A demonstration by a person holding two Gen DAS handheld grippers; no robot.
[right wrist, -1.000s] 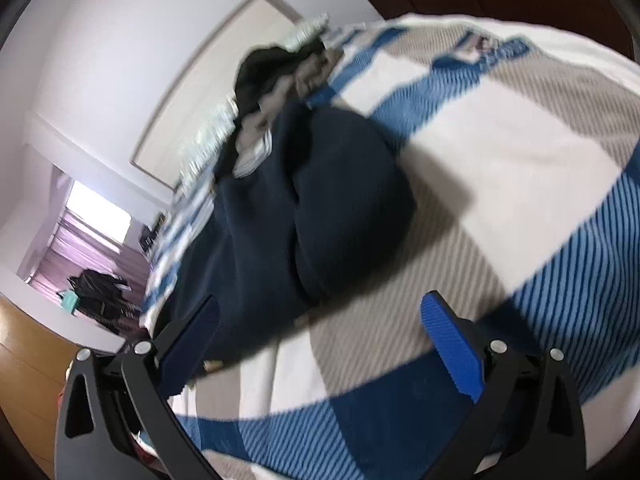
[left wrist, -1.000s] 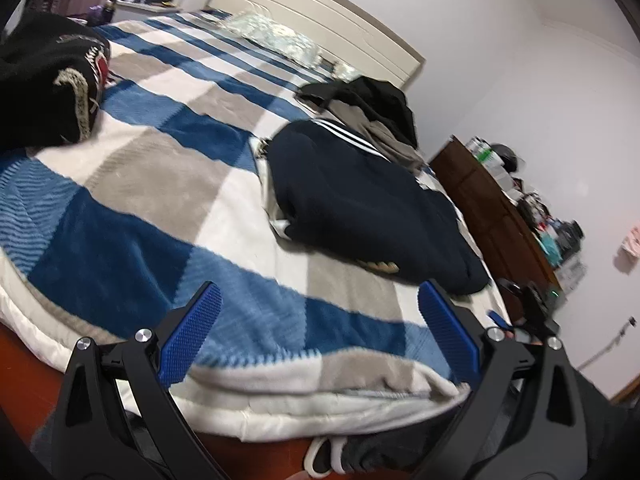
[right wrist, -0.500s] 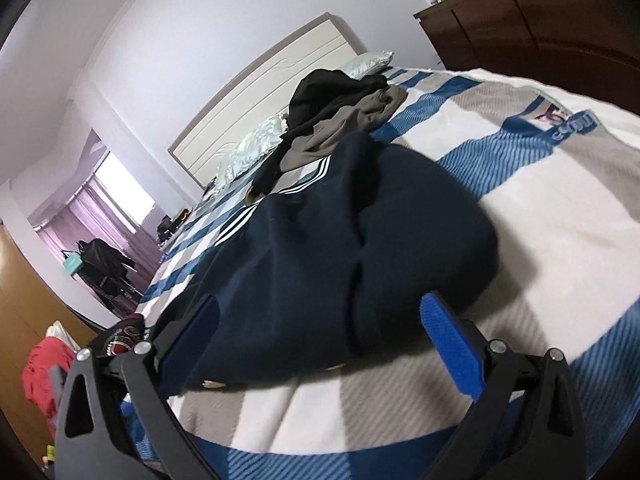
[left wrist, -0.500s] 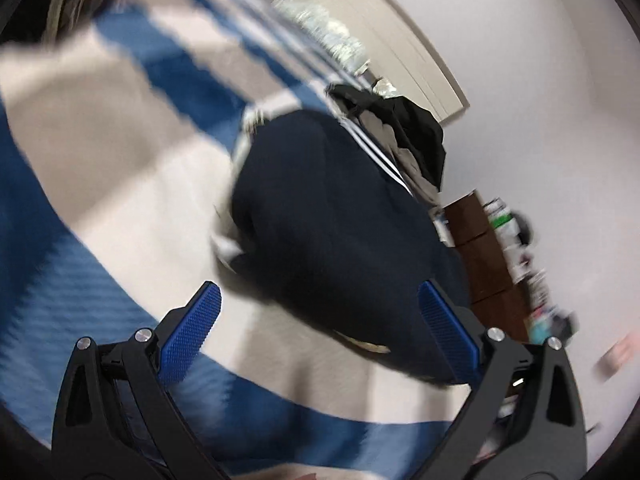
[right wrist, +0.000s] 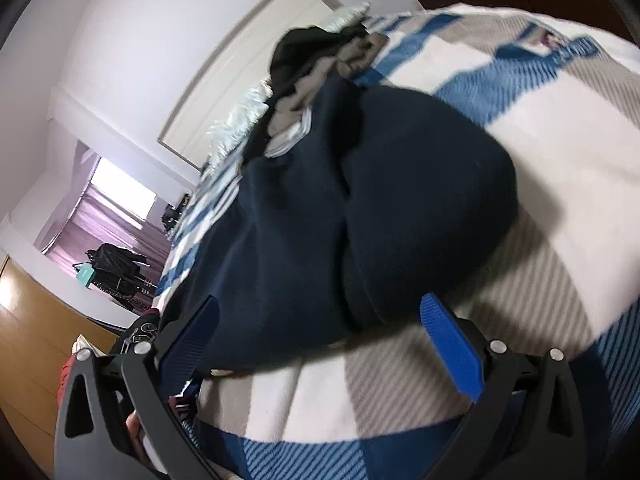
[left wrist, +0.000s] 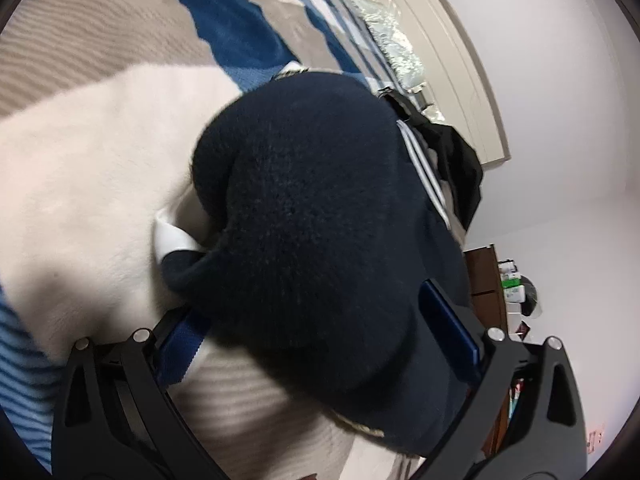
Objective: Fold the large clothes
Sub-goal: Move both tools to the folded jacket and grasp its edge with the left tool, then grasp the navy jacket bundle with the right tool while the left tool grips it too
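Observation:
A dark navy fleece garment [left wrist: 320,216] with white stripes lies bunched on the bed's blue, white and grey striped blanket [left wrist: 80,168]. My left gripper [left wrist: 316,344] is open, its blue pads straddling the near edge of the garment. In the right wrist view the same garment [right wrist: 360,216] fills the middle, and my right gripper [right wrist: 320,344] is open just short of its near edge, over the blanket [right wrist: 540,184].
A pile of black and grey clothes [right wrist: 320,56] lies beyond the navy garment toward the headboard [left wrist: 452,52]. A dark wooden dresser [left wrist: 488,280] stands beside the bed. Pillows [right wrist: 236,120] lie at the bed's head.
Both grippers have moved in close to the navy garment. The left one now has its open jaws around the garment's edge. Both stayed open.

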